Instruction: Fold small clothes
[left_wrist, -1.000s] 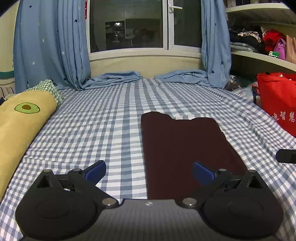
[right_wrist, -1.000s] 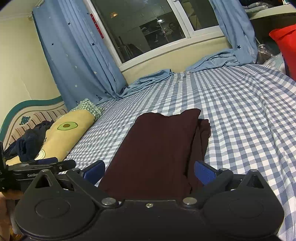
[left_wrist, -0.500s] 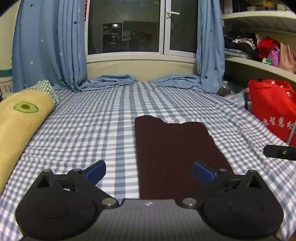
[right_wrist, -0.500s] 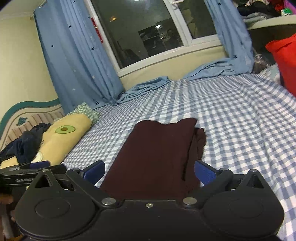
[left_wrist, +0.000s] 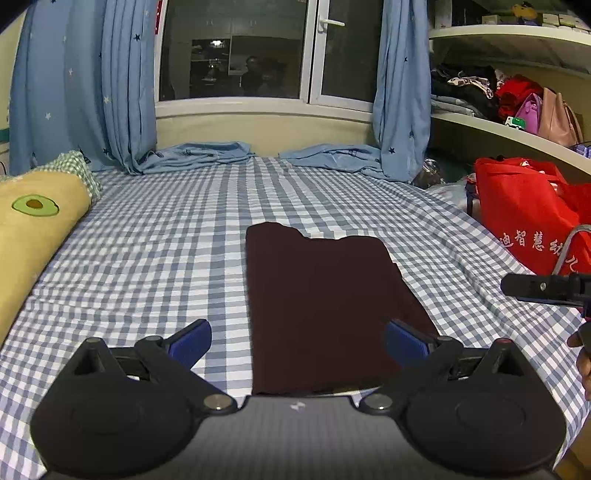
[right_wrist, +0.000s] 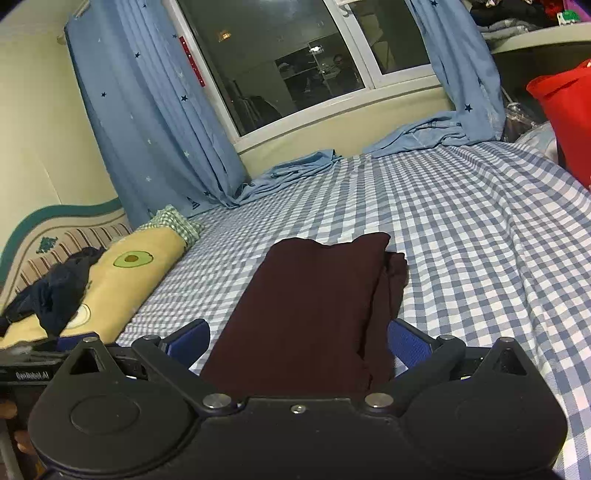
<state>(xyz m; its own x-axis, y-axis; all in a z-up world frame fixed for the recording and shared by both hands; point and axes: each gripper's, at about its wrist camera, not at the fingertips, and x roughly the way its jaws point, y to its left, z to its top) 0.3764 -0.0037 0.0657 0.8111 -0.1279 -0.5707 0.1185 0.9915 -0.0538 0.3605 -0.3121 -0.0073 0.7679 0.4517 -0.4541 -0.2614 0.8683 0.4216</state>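
A dark maroon garment (left_wrist: 325, 302) lies folded into a long rectangle on the blue-checked bed sheet (left_wrist: 166, 243). My left gripper (left_wrist: 297, 341) hangs open above the near end of the cloth, blue pads wide apart and holding nothing. In the right wrist view the same maroon garment (right_wrist: 314, 310) shows stacked layers along its right edge. My right gripper (right_wrist: 298, 341) is open too, straddling the near end of the cloth without touching it. The right gripper's black body (left_wrist: 543, 288) pokes in at the right edge of the left wrist view.
A yellow avocado-print pillow (left_wrist: 33, 229) lies along the left side of the bed, with a dark blue garment (right_wrist: 51, 291) on it. A red bag (left_wrist: 532, 218) stands at the right. Blue curtains (left_wrist: 85, 85) pool at the window end. Shelves (left_wrist: 509, 125) with clothes fill the right wall.
Both grippers have drawn back and risen a little from the garment, so it sits lower and smaller in view. Both stay open. The folded garment has not moved.
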